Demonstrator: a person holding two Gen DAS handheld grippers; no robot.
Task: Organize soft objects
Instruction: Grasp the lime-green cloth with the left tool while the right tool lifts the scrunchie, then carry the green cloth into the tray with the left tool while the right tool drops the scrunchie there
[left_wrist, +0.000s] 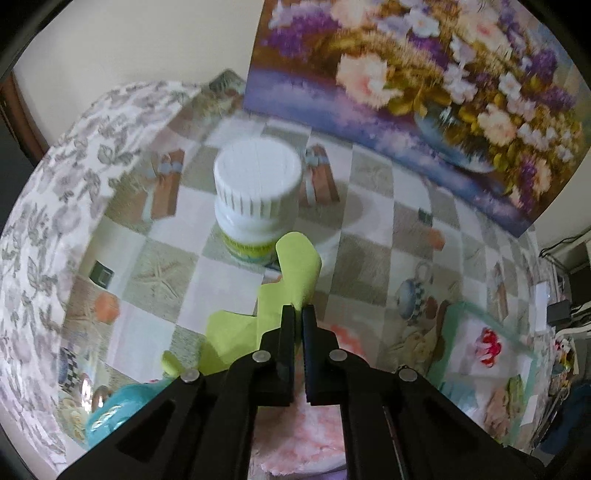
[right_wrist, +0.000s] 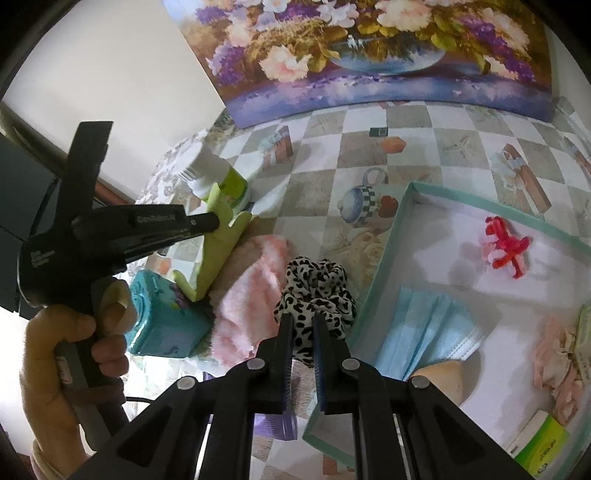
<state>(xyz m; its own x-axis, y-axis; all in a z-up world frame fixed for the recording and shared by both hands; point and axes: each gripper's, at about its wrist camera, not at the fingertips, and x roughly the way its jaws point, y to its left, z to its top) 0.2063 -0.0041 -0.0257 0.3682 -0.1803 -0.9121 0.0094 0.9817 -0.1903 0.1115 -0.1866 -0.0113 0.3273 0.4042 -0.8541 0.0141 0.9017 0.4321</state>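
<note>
A checkered, picture-printed cloth covers the bench (right_wrist: 369, 147), and a flower painting (right_wrist: 369, 55) leans against the cream wall along its far edge.

The right tool (right_wrist: 303, 325) is pinched down on a leopard-print scrunchie (right_wrist: 314, 284), its jaws nearly together with the fabric bunched between them. The scrunchie sits just beside the near-left wall of the teal-rimmed tray (right_wrist: 384, 254). The step in hand looks like carrying it over that rim. To do it well, lift enough for the hanging loop to clear the wall, move right, and release over the bare white floor between the blue face mask (right_wrist: 424, 332) and the red-and-pink chenille piece (right_wrist: 506, 251), not on top of either.

The left tool (left_wrist: 298, 314) is closed on a lime-green foam piece (left_wrist: 291, 273), held above the bench near its left edge; only a sliver of gap shows between the jaws. It should follow once the right tool has left the tray.

A white-capped bottle (left_wrist: 255, 195) stands right behind the foam and could tip if brushed. A pink fluffy cloth (right_wrist: 247, 291) lies under both tools, still outside the tray, with a teal tissue pack (right_wrist: 166, 317) touching its left side. Inside the tray's near-right corner lie pale pink fabric (right_wrist: 557, 362) and a green-and-white box (right_wrist: 539, 446), which crowd that end.
</note>
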